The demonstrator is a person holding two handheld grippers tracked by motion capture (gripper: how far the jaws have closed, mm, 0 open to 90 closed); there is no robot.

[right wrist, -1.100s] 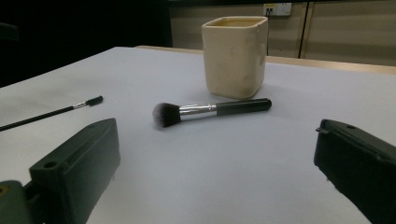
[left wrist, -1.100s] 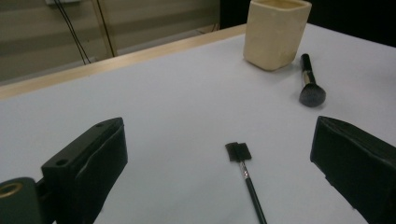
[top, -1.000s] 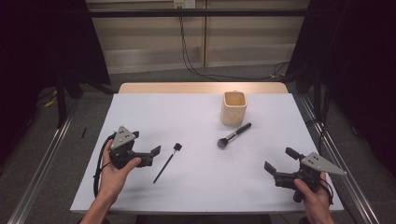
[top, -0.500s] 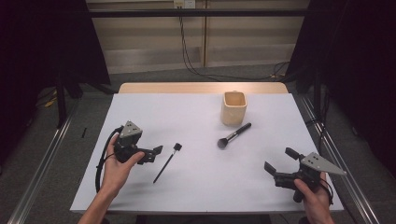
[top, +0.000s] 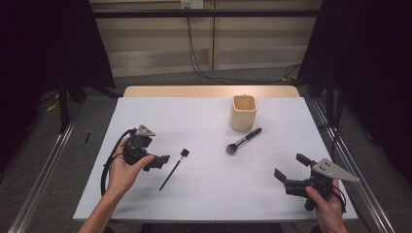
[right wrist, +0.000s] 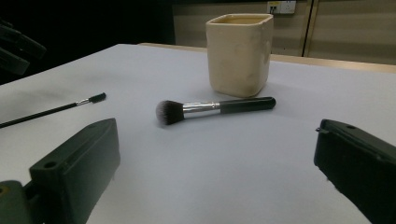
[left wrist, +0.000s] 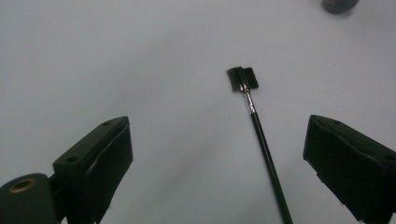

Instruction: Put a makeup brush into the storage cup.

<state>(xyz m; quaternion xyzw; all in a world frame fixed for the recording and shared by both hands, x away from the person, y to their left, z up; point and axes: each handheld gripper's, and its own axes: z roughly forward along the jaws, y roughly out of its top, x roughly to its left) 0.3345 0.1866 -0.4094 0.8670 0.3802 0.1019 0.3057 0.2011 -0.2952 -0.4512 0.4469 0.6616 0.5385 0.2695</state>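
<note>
On the table (top: 204,194), thin brush (top: 173,170) lies diagonally (head far-right).

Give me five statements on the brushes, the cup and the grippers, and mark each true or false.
1. The cup stands upright. True.
2. The fluffy brush is inside the cup. False: it lies on the table beside it.
3. The left gripper is open, with nothing between its jaws. True.
4. The right gripper is shut on the thin brush. False: it is open and holds nothing.
5. The two brushes touch. False: they lie apart.
</note>
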